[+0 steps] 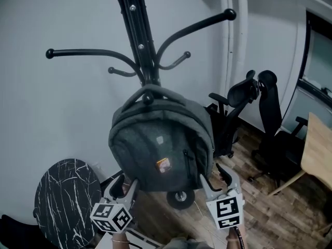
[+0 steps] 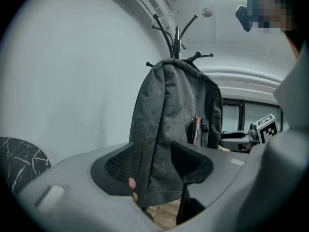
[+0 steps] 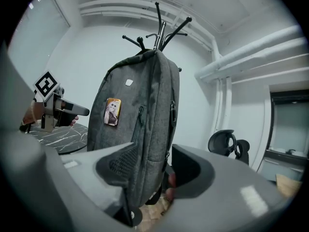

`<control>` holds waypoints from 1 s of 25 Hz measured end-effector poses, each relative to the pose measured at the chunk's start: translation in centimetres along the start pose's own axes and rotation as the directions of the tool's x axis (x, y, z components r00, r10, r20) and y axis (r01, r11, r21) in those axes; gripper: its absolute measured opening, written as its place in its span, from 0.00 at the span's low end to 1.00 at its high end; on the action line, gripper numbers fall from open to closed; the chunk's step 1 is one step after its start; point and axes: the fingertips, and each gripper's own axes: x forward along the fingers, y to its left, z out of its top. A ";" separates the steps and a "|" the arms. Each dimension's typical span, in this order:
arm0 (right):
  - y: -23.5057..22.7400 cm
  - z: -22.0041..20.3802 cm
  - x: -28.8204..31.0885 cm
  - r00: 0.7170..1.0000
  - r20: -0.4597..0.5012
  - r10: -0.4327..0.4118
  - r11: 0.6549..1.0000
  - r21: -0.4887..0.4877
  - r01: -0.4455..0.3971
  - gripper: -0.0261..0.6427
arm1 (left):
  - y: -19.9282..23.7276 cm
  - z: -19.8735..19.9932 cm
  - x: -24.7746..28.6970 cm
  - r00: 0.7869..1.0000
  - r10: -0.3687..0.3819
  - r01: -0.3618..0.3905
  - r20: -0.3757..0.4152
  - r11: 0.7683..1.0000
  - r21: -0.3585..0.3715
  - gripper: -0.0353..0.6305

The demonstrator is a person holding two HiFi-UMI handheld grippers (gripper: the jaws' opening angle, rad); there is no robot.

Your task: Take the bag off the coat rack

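A dark grey backpack hangs by its top handle from a low hook of the black coat rack. It has an orange badge and a zipped pocket on the front. My left gripper is at the bag's lower left corner and my right gripper at its lower right corner. In the left gripper view the bag's side runs down between the wide jaws of the left gripper, and the pads do not press it. In the right gripper view the bag likewise stands between the spread jaws of the right gripper.
A round black marble table stands low at the left by the white wall. Black office chairs and a wooden tabletop are at the right. A dark castor-like wheel sits on the wooden floor under the bag.
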 end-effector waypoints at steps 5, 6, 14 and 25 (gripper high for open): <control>0.0 -1.1 1.0 0.999 -0.041 0.013 1.000 0.015 -0.013 0.39 | 0.9 -0.9 1.4 0.999 -0.017 0.016 -0.034 1.000 -0.019 0.41; 0.0 -1.3 1.2 0.999 -0.049 0.017 1.000 0.022 -0.016 0.39 | 1.1 -1.1 1.6 0.999 -0.019 0.018 -0.039 1.000 -0.021 0.41; -0.3 -2.8 2.7 0.996 -0.083 0.023 0.998 0.065 -0.017 0.39 | 1.9 -2.8 3.4 0.994 -0.039 0.037 -0.101 0.999 -0.023 0.43; 0.2 -4.7 4.9 0.987 -0.152 0.044 0.998 0.053 -0.036 0.39 | 2.6 -3.8 5.4 0.991 -0.038 0.037 -0.131 0.999 -0.013 0.43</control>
